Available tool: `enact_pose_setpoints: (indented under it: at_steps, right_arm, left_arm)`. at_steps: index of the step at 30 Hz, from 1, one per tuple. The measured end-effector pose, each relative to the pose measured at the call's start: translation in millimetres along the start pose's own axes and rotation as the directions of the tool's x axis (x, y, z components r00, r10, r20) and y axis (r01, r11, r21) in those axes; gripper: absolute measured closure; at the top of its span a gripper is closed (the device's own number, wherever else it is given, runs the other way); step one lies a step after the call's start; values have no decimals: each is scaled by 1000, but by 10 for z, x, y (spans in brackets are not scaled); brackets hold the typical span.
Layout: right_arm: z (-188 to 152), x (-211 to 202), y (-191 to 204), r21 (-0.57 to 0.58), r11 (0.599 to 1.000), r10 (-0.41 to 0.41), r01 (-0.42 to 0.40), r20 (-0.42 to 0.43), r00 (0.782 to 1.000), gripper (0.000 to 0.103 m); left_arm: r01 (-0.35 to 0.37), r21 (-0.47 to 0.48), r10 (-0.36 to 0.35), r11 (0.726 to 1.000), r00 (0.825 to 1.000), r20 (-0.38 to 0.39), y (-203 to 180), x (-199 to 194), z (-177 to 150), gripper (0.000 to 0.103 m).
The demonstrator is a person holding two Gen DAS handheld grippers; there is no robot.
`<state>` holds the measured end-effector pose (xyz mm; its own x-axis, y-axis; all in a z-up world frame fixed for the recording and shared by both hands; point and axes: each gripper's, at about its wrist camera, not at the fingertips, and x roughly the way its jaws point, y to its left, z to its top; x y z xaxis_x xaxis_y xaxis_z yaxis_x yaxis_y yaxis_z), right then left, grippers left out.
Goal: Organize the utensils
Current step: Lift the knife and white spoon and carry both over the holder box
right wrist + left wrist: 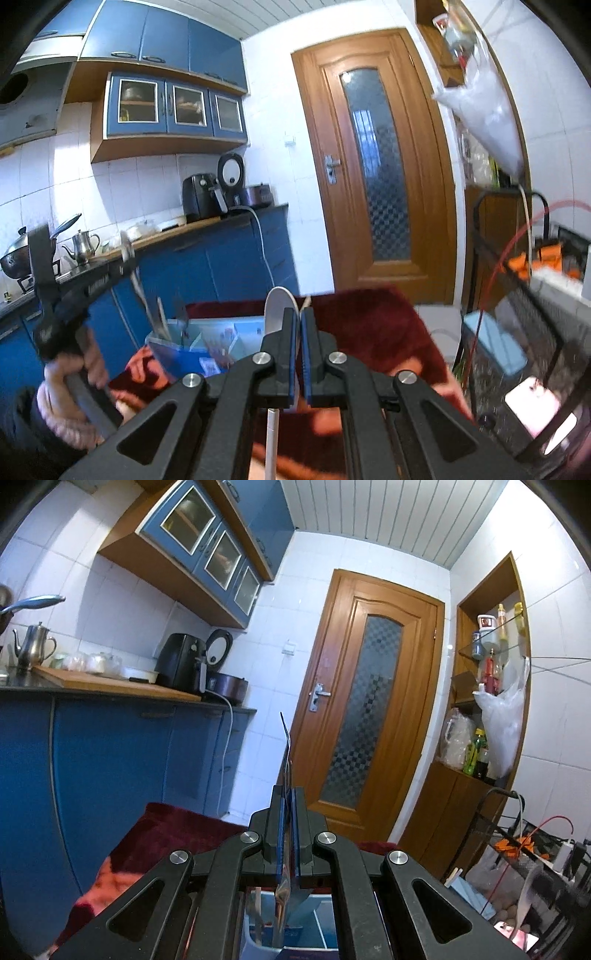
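Utensils sit in both your grippers. Your left gripper (289, 794) has its fingers pinched shut on a thin metal utensil (286, 738) (seen edge-on, which kind is unclear), whose end sticks out past the fingertips, above the blue-and-white container (317, 919). Your right gripper (298, 314) is clamped on a white spoon (277, 306), bowl ahead of the fingertips, over the red cloth (369, 325).

white tiled walls (122, 602) | blue cabinets (173, 107) | wooden door (365, 701)
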<state>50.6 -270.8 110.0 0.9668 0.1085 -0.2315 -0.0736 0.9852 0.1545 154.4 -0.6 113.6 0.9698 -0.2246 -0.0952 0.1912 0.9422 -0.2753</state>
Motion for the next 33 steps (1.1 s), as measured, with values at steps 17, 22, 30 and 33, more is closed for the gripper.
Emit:
enact_pose_setpoints:
  at_steps: [17,22,30,33]
  right_arm:
    - [393,598,258,-38,999,-31,40,205,978,99]
    - [292,819,353,-82,995,-41,57,188,981,99]
    - [69,925,396,-138,990,-26,42,114,993,99]
    - [14,947,388,-140,989,-34,44,74,997,99]
  left_arm:
    - [29,35,-30,999,999,22,-10,-64,-77,100]
    - [33,26,-33,999,999,20,18,-52,-81,100]
    - [63,-43,-64,997,998,-6,133,-5,-79,100]
    - [89,-96,-92,991,995,-24,211,36,-61,100]
